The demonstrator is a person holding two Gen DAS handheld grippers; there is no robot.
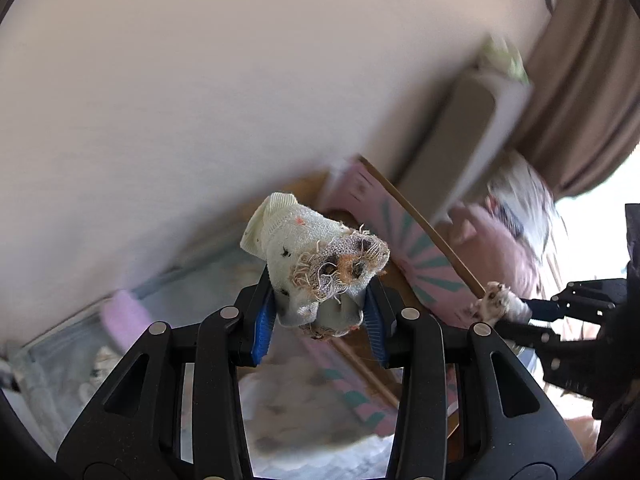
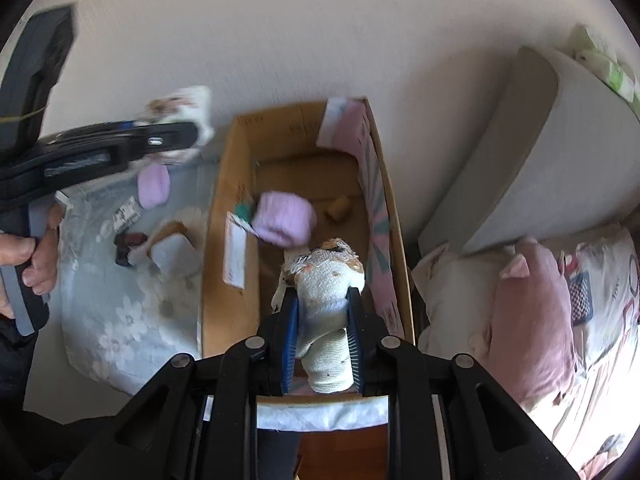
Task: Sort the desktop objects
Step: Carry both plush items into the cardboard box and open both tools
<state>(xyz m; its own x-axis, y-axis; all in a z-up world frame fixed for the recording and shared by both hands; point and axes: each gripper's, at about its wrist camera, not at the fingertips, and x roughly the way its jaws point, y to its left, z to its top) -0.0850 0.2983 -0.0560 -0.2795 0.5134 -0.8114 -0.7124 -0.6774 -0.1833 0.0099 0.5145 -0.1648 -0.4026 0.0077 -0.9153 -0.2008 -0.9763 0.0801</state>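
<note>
Black linkage arms and blue pads of the right gripper (image 2: 322,334) filled the bottom of its view, clamped on a cream sock (image 2: 326,320) with an orange and brown patterned end. That sock's long axis ran straight along the fingers, patterned end pointing forward and down over the open cardboard box (image 2: 224,184), cuff end back between the pads. Inside the box lay a lilac rolled sock (image 2: 285,220), a small tan piece (image 2: 338,207) and a white card (image 2: 235,256) against the left wall; a pink sheet (image 2: 376,216) lined the right wall. The left gripper (image 1: 320,316) pinched a second cream sock (image 1: 316,264), bunched, its frayed patterned end toward the camera. In the right wrist view it hung above the pale floral cloth (image 2: 116,320) left of the box, a hand (image 2: 38,256) on its handle. Another lilac sock (image 2: 153,186) and a dark red object (image 2: 130,242) lay on that cloth. A grey cushion (image 2: 520,152) and pink pillow (image 2: 532,320) crowded the box's right side; bare wall stood behind it.
</note>
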